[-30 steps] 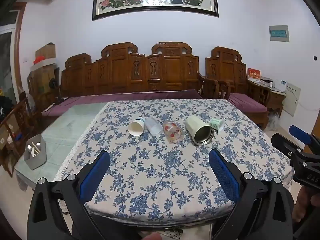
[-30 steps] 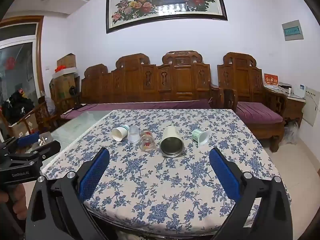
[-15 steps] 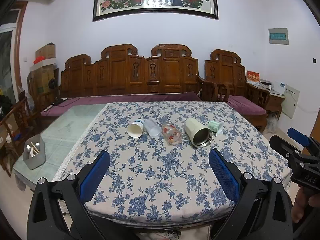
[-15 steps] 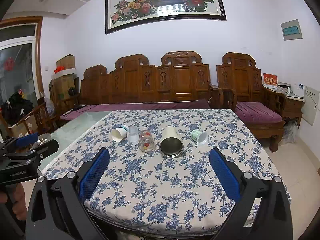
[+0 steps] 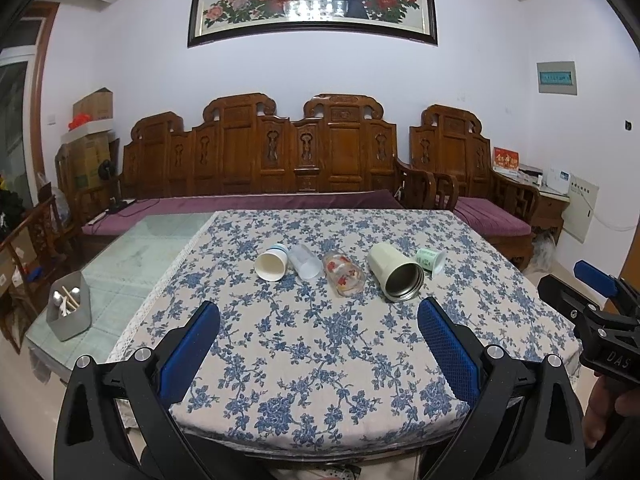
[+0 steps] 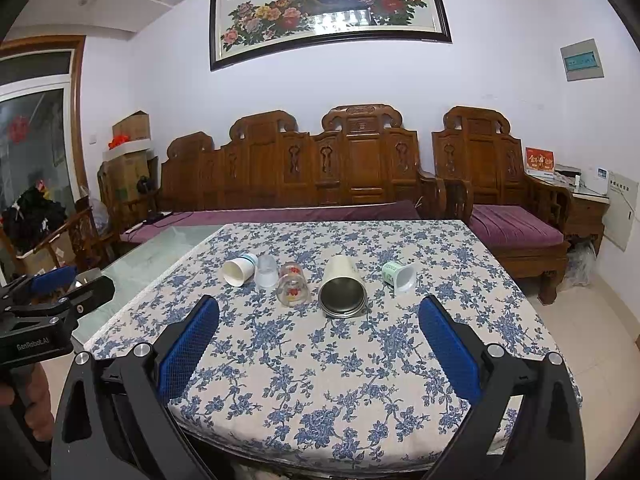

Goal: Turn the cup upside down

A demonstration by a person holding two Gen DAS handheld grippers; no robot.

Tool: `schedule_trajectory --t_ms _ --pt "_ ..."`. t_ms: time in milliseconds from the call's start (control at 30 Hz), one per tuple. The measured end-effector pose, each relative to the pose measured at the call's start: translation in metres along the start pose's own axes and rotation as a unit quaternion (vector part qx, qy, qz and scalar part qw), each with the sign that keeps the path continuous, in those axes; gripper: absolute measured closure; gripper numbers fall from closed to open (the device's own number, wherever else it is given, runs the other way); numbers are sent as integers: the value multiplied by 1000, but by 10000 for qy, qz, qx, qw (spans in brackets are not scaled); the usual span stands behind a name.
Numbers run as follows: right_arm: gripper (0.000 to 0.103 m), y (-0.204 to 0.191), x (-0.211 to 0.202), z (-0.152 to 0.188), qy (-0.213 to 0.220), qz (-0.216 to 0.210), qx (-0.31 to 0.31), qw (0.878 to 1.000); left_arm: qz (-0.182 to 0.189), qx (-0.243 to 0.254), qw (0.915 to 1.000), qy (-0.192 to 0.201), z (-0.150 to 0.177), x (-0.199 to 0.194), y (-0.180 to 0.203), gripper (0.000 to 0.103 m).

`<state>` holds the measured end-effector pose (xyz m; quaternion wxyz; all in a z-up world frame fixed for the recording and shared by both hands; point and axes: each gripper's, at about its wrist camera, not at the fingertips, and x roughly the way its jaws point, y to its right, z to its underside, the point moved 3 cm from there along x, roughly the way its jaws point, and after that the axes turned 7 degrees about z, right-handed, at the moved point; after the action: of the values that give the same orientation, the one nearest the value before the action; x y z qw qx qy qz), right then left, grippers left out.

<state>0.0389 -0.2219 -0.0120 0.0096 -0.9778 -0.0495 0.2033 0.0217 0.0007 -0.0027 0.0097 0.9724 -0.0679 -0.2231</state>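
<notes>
Several cups lie on their sides in a row on the floral tablecloth: a white paper cup, a clear plastic cup, a glass with red flowers, a cream steel tumbler and a small green cup. My left gripper is open and empty at the table's near edge, well short of the cups. My right gripper is also open and empty at the near edge.
A bare glass tabletop lies left of the cloth, with a grey utensil holder on it. A carved wooden bench and armchair stand behind the table. Each view shows the other gripper at its side edge.
Both grippers have drawn back slightly from the table, so the cups look a little smaller and farther. No cup has moved.
</notes>
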Motion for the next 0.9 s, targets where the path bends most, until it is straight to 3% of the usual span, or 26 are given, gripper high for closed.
schedule_trajectory --t_ms 900 --pt "2 0 -1 -4 25 -8 22 10000 14 11 10000 32 -1 -1 0 8"
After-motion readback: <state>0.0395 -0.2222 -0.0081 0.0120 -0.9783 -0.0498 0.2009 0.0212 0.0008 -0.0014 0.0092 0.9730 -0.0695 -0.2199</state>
